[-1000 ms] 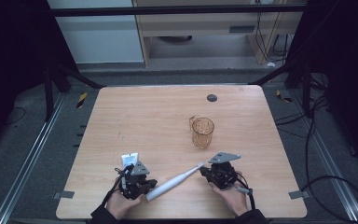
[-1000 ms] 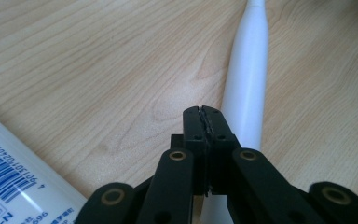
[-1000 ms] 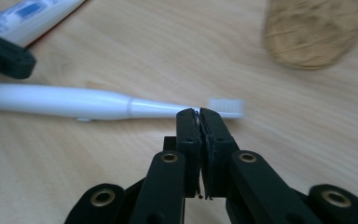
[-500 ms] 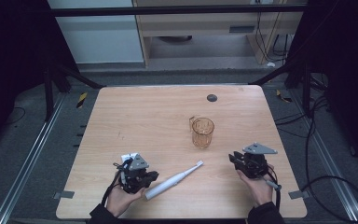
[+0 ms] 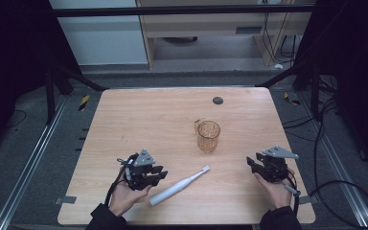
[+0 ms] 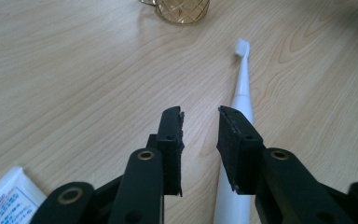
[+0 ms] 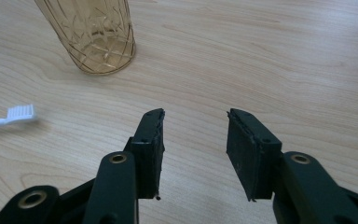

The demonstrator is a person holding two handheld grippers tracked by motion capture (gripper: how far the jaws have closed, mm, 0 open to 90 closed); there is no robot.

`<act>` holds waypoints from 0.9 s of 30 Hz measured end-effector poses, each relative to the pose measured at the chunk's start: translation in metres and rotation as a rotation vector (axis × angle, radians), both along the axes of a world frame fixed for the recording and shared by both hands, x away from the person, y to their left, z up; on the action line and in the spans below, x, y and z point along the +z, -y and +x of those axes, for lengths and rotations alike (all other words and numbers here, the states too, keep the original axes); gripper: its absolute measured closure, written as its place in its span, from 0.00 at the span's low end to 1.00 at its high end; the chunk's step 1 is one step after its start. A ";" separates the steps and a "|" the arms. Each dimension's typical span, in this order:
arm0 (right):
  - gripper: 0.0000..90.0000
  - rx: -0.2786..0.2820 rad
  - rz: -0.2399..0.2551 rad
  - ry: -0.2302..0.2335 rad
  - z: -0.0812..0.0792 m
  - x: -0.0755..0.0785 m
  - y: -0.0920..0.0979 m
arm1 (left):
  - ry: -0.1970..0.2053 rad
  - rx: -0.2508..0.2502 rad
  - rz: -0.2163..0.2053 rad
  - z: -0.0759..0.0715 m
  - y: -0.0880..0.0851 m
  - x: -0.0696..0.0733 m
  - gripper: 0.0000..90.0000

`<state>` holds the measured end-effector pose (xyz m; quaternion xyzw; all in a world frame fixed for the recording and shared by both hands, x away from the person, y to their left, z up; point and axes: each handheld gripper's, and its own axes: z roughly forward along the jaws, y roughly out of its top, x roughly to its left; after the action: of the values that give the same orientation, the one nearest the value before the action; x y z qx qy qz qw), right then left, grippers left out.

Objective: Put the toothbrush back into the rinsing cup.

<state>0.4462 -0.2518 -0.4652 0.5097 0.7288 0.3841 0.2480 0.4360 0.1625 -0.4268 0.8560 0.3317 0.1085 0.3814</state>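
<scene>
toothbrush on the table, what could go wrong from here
The toothbrush lies loose on the table, no longer held: both grippers' jaws have just been opening, with nothing between them. The left gripper hangs close over its handle and might nudge or roll it. A careless reach could also tip the amber glass standing nearby.

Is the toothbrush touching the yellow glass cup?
Apart. The high view shows bare table between the toothbrush bristle end and the cup; the right gripper view shows that gap too.
</scene>
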 end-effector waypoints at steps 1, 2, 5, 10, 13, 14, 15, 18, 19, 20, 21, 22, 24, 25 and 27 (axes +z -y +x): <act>0.60 -0.001 -0.003 0.001 0.000 0.000 0.001 | 0.000 0.000 0.000 0.000 0.000 0.000 0.74; 0.60 0.000 -0.004 0.000 0.000 0.000 0.001 | 0.002 -0.005 0.006 0.002 0.003 0.002 0.73; 0.58 -0.002 -0.001 0.000 -0.001 0.000 0.002 | 0.007 -0.006 0.010 0.003 0.007 0.003 0.69; 0.56 -0.005 -0.001 -0.005 -0.001 -0.001 0.004 | 0.001 -0.021 0.031 0.007 0.017 0.001 0.63; 0.55 -0.002 -0.008 -0.012 -0.001 -0.002 0.004 | -0.010 -0.037 0.050 0.010 0.025 -0.002 0.60; 0.54 -0.002 -0.009 -0.014 -0.001 -0.002 0.003 | -0.014 -0.038 0.051 0.010 0.027 -0.003 0.60; 0.54 -0.001 -0.009 -0.015 -0.001 -0.003 0.003 | -0.016 -0.041 0.054 0.011 0.029 -0.003 0.59; 0.53 -0.001 -0.014 -0.021 -0.001 -0.004 0.003 | -0.012 -0.048 0.064 0.012 0.035 -0.004 0.56; 0.53 0.000 -0.015 -0.024 -0.001 -0.005 0.003 | -0.011 -0.050 0.063 0.012 0.036 -0.005 0.56; 0.52 -0.001 -0.016 -0.026 0.000 -0.005 0.003 | -0.013 -0.053 0.066 0.012 0.037 -0.005 0.55; 0.52 0.001 -0.020 -0.027 0.000 -0.005 0.003 | -0.013 -0.055 0.071 0.013 0.038 -0.006 0.54; 0.52 0.001 -0.021 -0.028 0.000 -0.006 0.004 | -0.019 -0.060 0.075 0.013 0.039 -0.006 0.53; 0.52 0.000 -0.022 -0.028 0.000 -0.006 0.004 | -0.026 -0.060 0.082 0.014 0.041 -0.008 0.52; 0.52 -0.001 -0.021 -0.030 0.000 -0.006 0.004 | -0.033 -0.066 0.088 0.015 0.042 -0.009 0.52; 0.52 -0.001 -0.018 -0.033 0.000 -0.006 0.004 | -0.039 -0.070 0.095 0.016 0.045 -0.010 0.52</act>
<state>0.4462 -0.2556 -0.4715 0.5140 0.7361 0.3688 0.2406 0.4524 0.1172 -0.4372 0.8862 0.3032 0.0938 0.3376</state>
